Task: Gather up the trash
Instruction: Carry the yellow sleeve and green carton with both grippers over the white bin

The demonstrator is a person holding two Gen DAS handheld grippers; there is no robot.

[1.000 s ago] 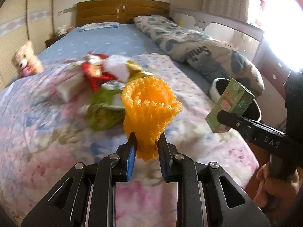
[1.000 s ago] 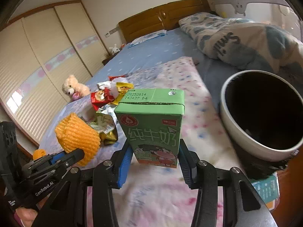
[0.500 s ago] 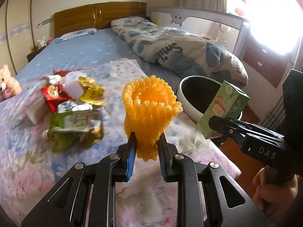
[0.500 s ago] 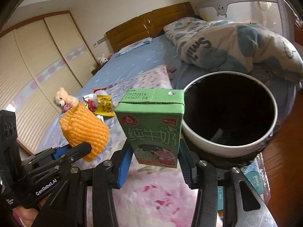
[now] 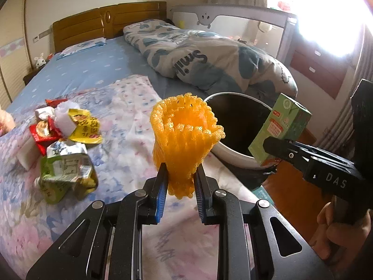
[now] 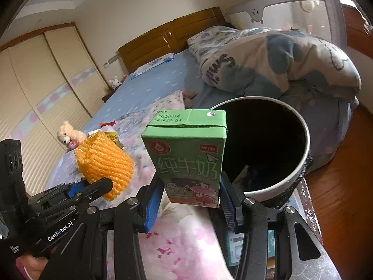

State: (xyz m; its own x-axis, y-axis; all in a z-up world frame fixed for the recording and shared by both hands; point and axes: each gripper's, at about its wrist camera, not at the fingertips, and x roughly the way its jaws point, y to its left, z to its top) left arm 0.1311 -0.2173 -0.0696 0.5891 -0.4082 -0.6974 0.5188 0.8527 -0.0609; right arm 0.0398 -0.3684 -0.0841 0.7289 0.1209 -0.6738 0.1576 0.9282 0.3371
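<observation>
Beside the dark trash bin (image 5: 235, 126) at the bed's edge, the left gripper (image 5: 180, 186) clamped the orange foam net (image 5: 186, 137) just left of its rim — while the right gripper (image 6: 191, 200) pinched a green milk carton (image 6: 186, 154) over the bin's near rim — wrappers (image 5: 67, 144) lay further left.

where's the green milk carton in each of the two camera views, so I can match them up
Left wrist: milk carton at right, tilted, held by the right gripper before the bin.
Right wrist: carton centre, upright between that gripper's fingers.
Shared landmark: the white-rimmed bin, directly behind the carton in both.
</observation>
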